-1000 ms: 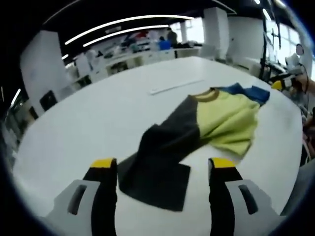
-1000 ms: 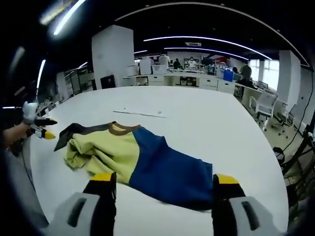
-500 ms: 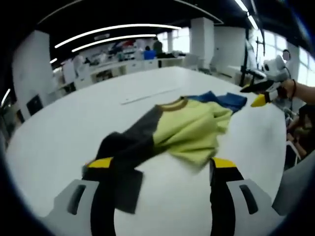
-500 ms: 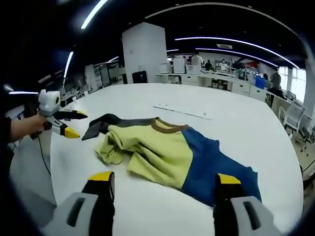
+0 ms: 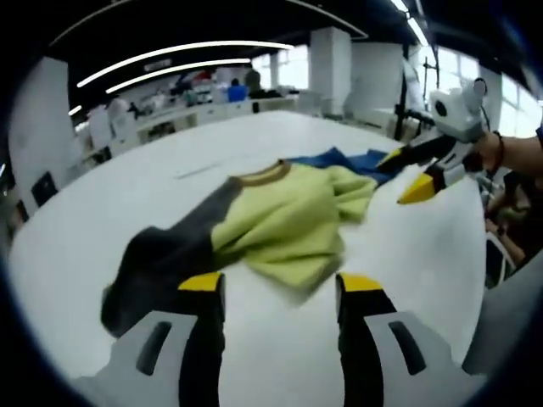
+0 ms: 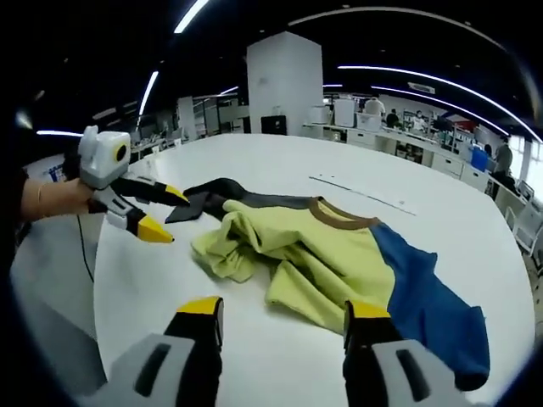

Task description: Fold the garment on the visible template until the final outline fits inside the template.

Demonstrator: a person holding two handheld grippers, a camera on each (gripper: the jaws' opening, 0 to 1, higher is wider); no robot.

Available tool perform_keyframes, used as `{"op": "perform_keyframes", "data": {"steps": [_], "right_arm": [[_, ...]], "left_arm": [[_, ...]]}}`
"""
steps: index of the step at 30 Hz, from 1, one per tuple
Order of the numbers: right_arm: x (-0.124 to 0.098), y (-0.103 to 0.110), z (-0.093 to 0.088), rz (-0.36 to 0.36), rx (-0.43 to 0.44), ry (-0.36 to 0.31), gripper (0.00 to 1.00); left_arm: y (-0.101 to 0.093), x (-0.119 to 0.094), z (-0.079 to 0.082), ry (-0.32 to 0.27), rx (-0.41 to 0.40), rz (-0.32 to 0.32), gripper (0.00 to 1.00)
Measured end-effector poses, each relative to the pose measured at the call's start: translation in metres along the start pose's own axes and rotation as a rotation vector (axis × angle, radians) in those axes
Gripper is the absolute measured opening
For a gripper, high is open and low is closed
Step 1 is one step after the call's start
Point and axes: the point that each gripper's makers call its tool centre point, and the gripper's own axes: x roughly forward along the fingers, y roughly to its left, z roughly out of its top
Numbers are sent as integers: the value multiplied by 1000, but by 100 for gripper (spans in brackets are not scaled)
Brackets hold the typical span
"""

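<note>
While the garment (image 5: 280, 225) lies crumpled near the middle of the white worktop (image 5: 119, 195), neither hand-held gripper holds any part of it. It is a colour-blocked top with a yellow-green middle panel, a dark grey side, a blue side and a brown collar (image 6: 344, 215); the yellow-green cloth is bunched and creased, not flat. In the left gripper view, the left hand-held gripper (image 5: 280, 284) has its yellow-tipped jaws standing apart with nothing between them, just short of the near edge of the yellow-green cloth, the dark grey sleeve (image 5: 148, 263) running off to the left of them. In that same view the right hand-held gripper (image 5: 407, 174) enters from the right, held in a hand (image 5: 505, 157), its jaws parted and its tips near the blue part (image 5: 335, 159) of the garment. In the right gripper view, the right hand-held gripper's own jaws stand apart and empty above bare worktop, just short of the garment's yellow-green hem. A thin pale strip (image 6: 361, 193) lies on the worktop beyond the collar.
</note>
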Motion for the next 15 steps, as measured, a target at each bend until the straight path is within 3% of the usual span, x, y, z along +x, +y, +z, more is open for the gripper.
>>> {"op": "perform_keyframes", "data": {"steps": [7,15], "right_arm": [[18,8,0,26,-67,0,39],[38,9,-8,32,-117,28,26]], "left_arm": [[-19,14,-2,9,29,-31,37],[-21,36,-6,41,84,-35,27]]}}
